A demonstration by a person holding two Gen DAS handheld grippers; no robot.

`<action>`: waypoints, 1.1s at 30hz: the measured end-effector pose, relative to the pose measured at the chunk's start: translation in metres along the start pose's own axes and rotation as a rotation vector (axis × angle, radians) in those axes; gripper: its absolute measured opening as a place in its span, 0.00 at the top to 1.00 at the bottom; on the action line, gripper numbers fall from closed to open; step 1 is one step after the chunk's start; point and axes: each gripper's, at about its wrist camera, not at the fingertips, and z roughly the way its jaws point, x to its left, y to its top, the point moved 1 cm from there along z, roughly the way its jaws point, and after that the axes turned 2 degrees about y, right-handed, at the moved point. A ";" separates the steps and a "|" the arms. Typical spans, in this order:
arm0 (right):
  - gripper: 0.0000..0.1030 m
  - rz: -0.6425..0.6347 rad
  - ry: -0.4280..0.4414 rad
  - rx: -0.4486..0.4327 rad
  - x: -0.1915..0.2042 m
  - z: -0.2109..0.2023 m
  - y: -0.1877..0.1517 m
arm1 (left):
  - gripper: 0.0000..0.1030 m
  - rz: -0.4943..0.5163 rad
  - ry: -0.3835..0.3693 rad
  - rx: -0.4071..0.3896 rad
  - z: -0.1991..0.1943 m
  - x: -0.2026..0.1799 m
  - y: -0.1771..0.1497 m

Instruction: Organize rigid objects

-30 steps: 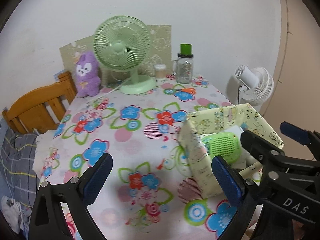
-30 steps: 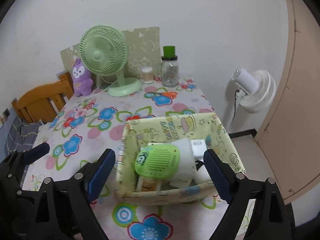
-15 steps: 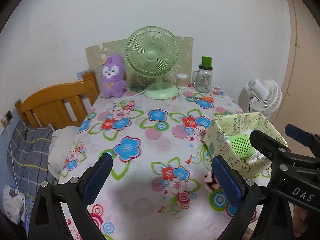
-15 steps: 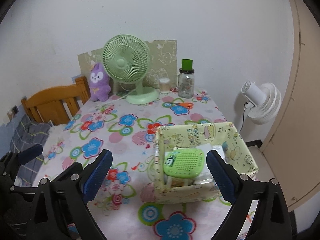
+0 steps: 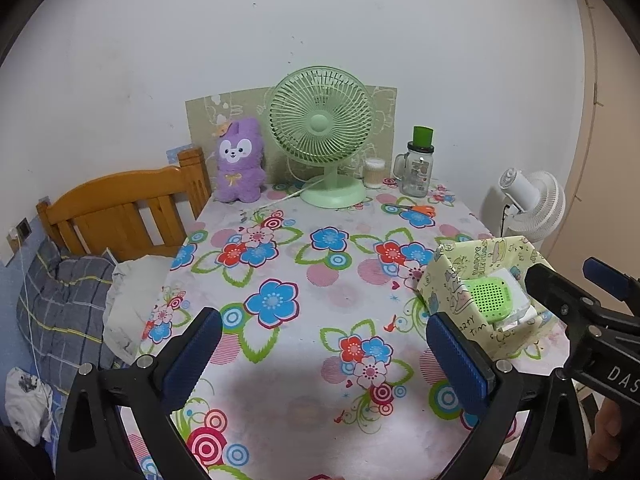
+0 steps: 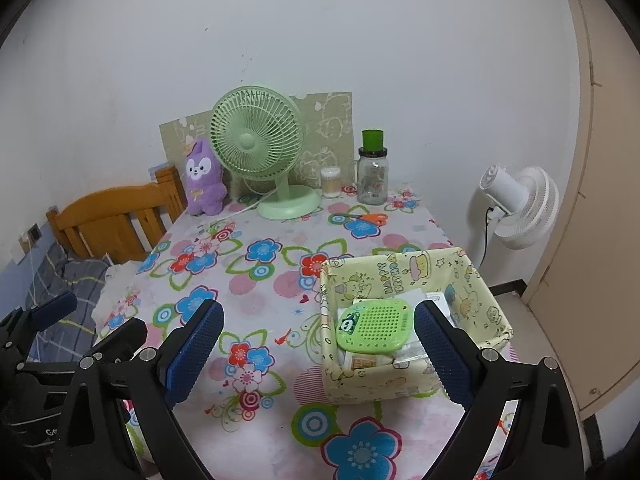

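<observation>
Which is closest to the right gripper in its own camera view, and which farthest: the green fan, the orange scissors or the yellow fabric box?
1. Yellow fabric box: just ahead of the right gripper, toward its right.
2. Orange scissors: midway up the table.
3. Green fan: far end, by the wall.

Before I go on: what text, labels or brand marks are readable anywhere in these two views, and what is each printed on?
"HAPPY BIRTHDAY", second word blurred: inner wall of the yellow cartoon-print fabric box.
"DAS", cut off at the frame edge: black body of the right gripper.
"Ge", cut off: black body of the left gripper.
Prints on the clear glass jar with green lid and the green perforated plastic case: too small to read.
</observation>
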 end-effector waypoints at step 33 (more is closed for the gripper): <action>0.05 0.017 -0.041 -0.032 0.012 -0.010 -0.012 | 0.00 -0.028 -0.030 -0.045 -0.012 0.015 -0.002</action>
